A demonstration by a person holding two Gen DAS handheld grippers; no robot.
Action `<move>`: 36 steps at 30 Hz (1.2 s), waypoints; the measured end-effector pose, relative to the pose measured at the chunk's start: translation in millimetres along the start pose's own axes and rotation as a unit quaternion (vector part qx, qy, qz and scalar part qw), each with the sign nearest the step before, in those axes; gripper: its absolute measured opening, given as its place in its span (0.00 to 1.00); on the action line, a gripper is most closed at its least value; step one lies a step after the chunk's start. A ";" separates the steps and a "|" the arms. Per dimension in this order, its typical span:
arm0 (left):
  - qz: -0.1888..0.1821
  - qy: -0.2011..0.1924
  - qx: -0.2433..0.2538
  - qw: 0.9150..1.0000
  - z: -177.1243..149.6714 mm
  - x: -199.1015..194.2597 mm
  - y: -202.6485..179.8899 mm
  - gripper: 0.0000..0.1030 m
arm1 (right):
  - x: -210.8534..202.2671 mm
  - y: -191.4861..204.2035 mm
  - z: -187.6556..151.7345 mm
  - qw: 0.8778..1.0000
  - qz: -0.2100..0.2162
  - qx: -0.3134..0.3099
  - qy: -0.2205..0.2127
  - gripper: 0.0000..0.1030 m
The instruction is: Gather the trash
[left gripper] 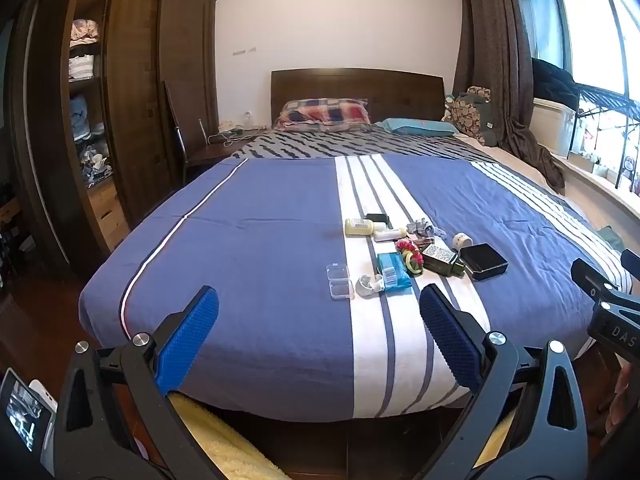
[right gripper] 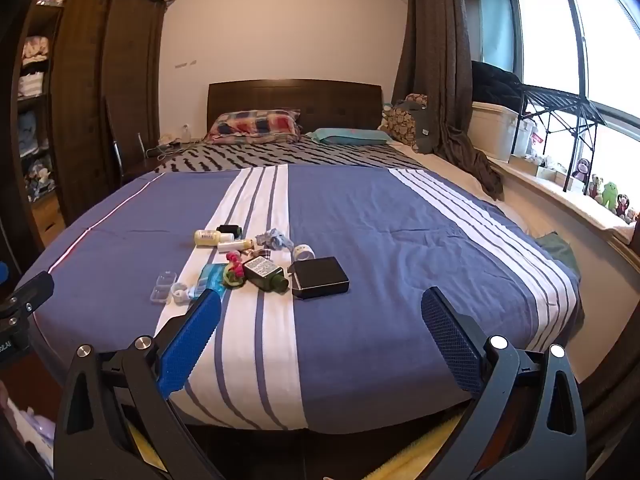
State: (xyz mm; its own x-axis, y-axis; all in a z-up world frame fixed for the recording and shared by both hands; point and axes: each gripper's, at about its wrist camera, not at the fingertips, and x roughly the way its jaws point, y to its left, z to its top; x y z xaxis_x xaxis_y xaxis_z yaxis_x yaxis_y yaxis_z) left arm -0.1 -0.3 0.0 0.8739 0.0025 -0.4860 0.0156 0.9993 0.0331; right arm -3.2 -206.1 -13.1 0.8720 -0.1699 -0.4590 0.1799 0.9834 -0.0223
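While both tools, left tool (left gripper: 319, 300) and right tool (right gripper: 321, 303), are hovering wide apart and empty, small mixed clutter (left gripper: 416, 254) is lying mid-bed on the blue, white-striped bedspread (left gripper: 256, 248), beyond their tips.

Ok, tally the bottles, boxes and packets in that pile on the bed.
Bottles: 3, pale yellow bottle, small cream bottle, dark green bottle
Boxes: 2, black box, clear plastic case
Packets: 1, blue packet
Total: 6
The small black item is too unclear to count.
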 end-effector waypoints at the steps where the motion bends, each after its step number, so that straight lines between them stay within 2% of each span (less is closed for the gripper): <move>1: 0.000 -0.001 -0.001 1.000 0.0 -0.1 0.2 0.93 | -0.1 -0.1 0.0 1.000 0.001 0.001 0.000 0.97; 36: -0.004 -0.005 0.000 1.000 8.1 -8.6 2.1 0.93 | -8.4 5.5 2.5 1.000 0.009 -0.005 -0.011 0.97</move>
State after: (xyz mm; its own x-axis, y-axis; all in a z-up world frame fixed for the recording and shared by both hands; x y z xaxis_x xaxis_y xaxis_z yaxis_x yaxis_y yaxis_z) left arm -3.7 1.6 11.3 0.8786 -0.0055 -0.4775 0.0219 0.9993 0.0288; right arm -8.3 -199.5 -7.2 0.8847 -0.1525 -0.4406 0.1588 0.9871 -0.0229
